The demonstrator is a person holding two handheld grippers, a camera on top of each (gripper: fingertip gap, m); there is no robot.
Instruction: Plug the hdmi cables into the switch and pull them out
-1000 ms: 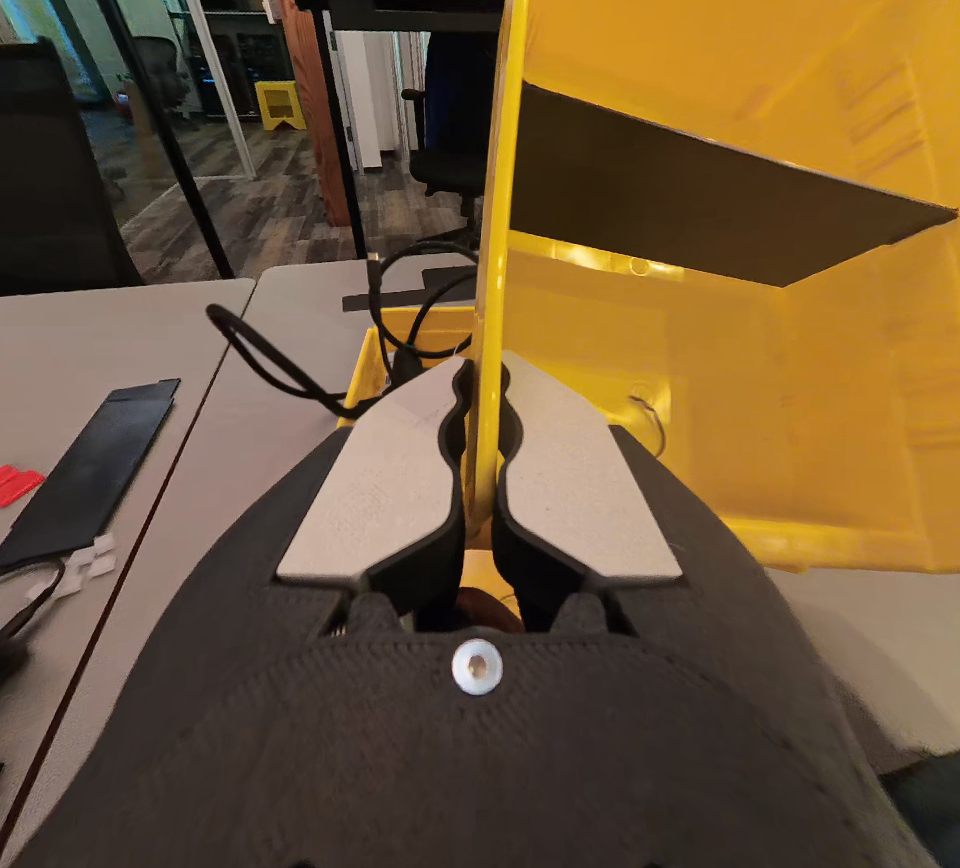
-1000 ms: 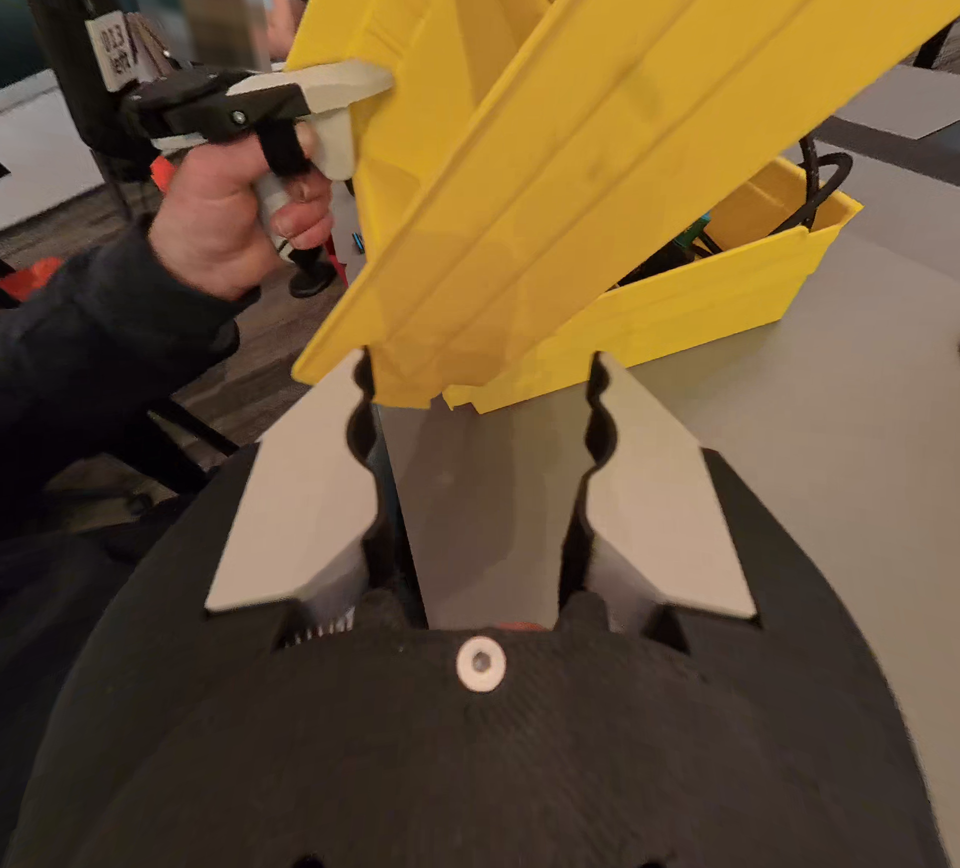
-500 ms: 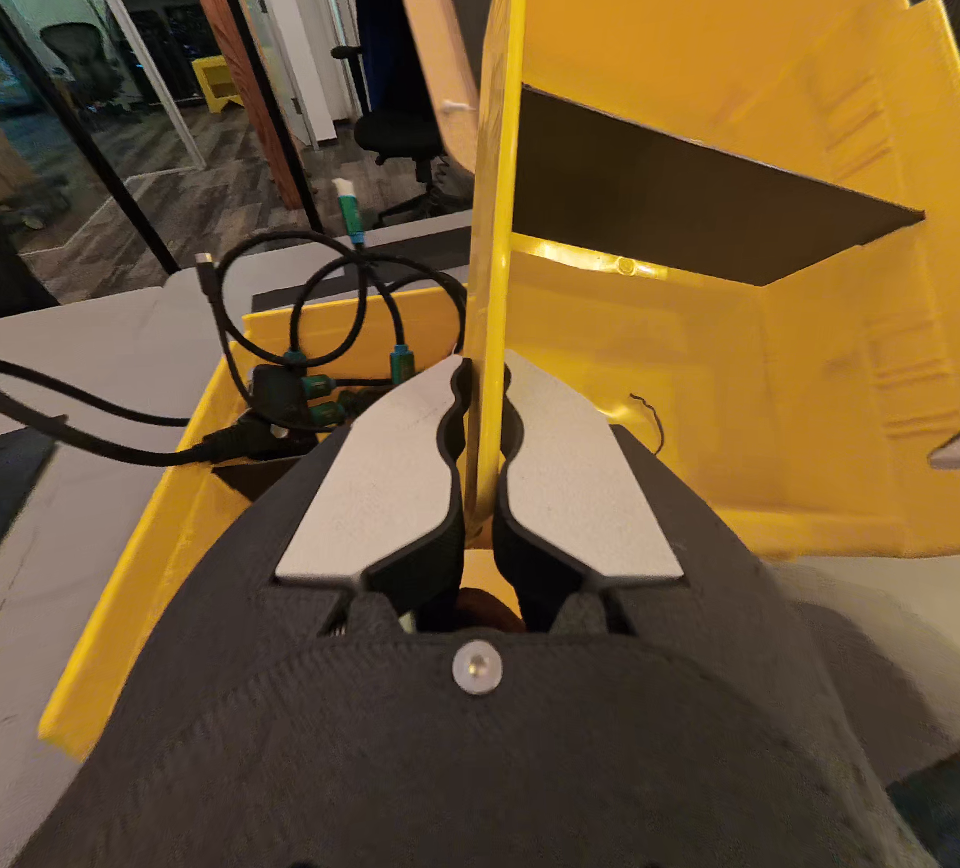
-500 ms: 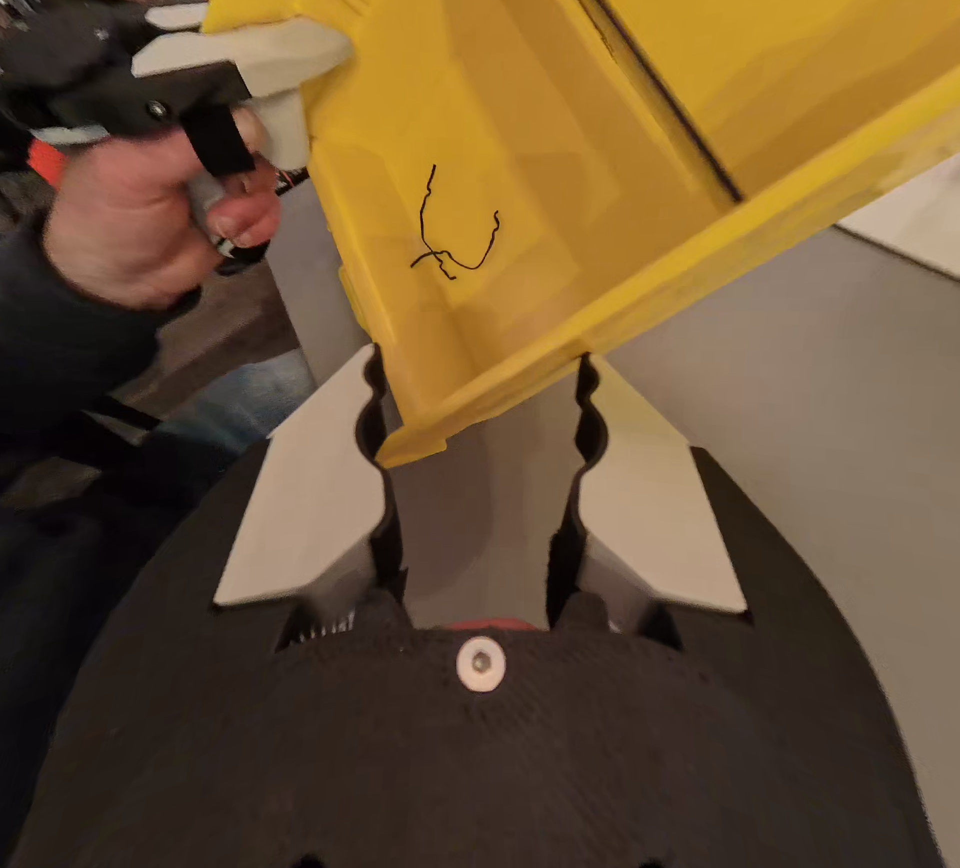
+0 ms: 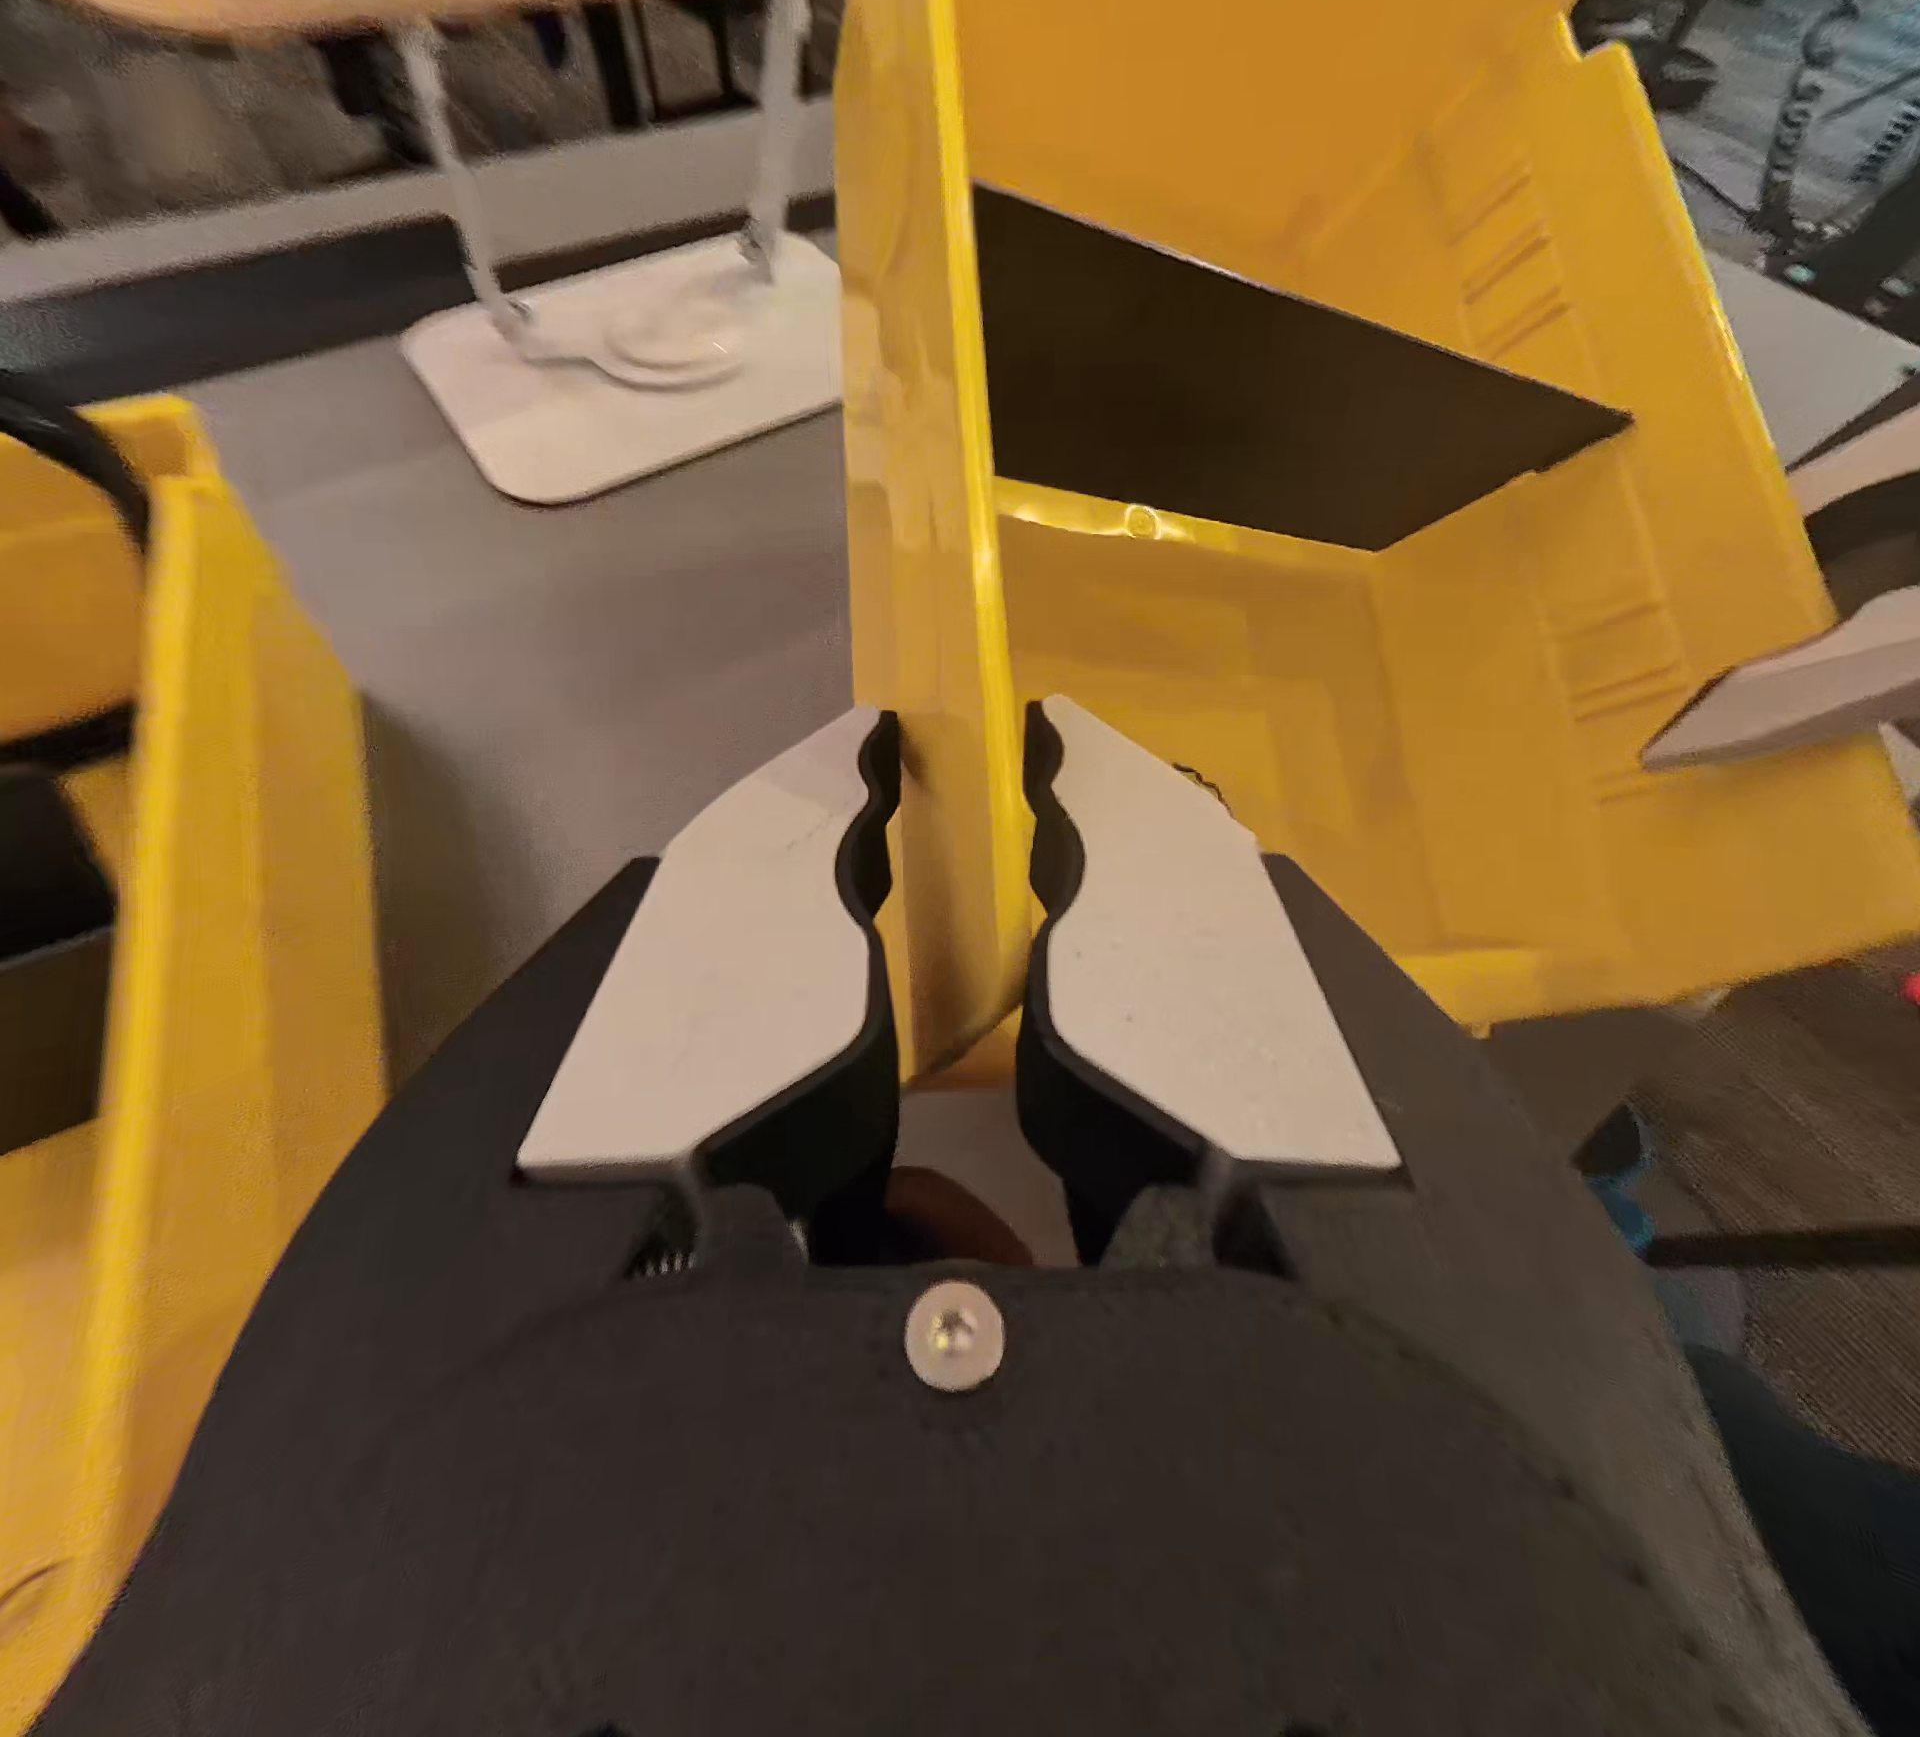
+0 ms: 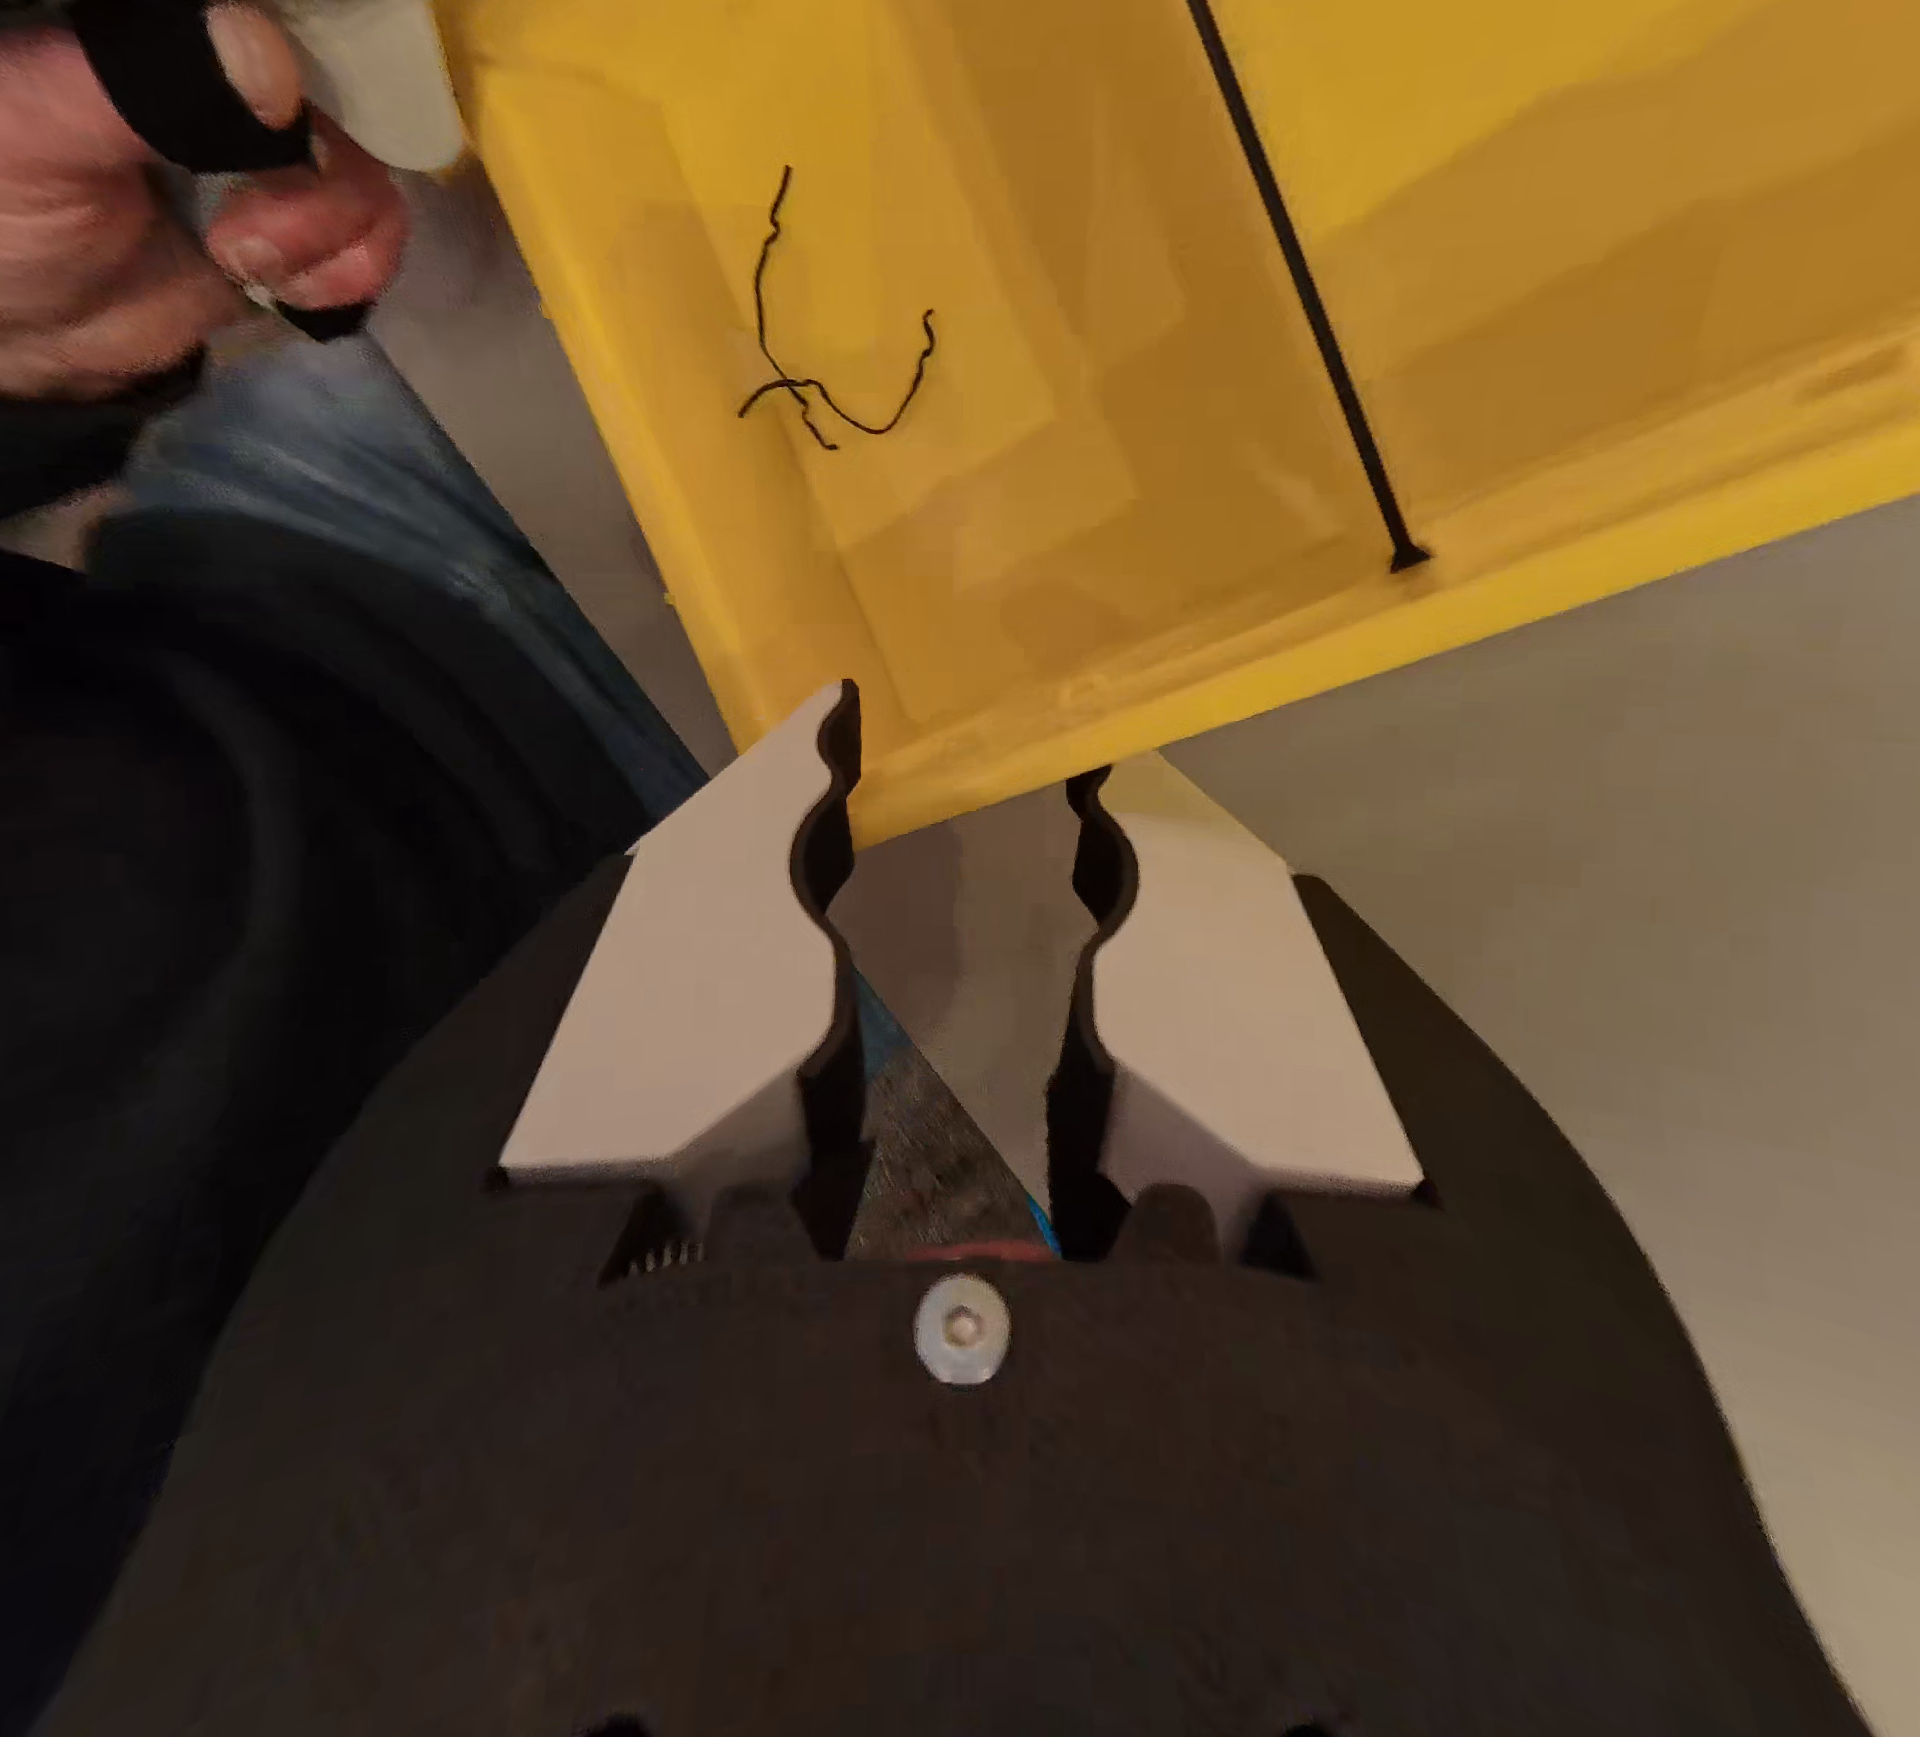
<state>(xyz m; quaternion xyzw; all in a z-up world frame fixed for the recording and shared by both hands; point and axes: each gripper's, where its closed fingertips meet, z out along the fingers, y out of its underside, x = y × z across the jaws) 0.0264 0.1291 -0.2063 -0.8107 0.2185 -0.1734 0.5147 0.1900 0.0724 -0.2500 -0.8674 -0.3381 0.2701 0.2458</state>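
the cables and the switch sit in a second yellow bin point(image 5: 239, 856) at the left edge of the left wrist view, mostly cut off. the left claw point(image 5: 954, 731) is clenched on the wall of a tilted yellow bin point(image 5: 1299, 129). the right claw point(image 6: 961, 742) is released, its fingers just beside that bin's lower rim, above the grey worktop point(image 6: 1610, 856).

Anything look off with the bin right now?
Yes: the yellow bin is tipped up steeply, its side wall clamped in the left gripper, and a stray black thread lies loose on its inside floor.
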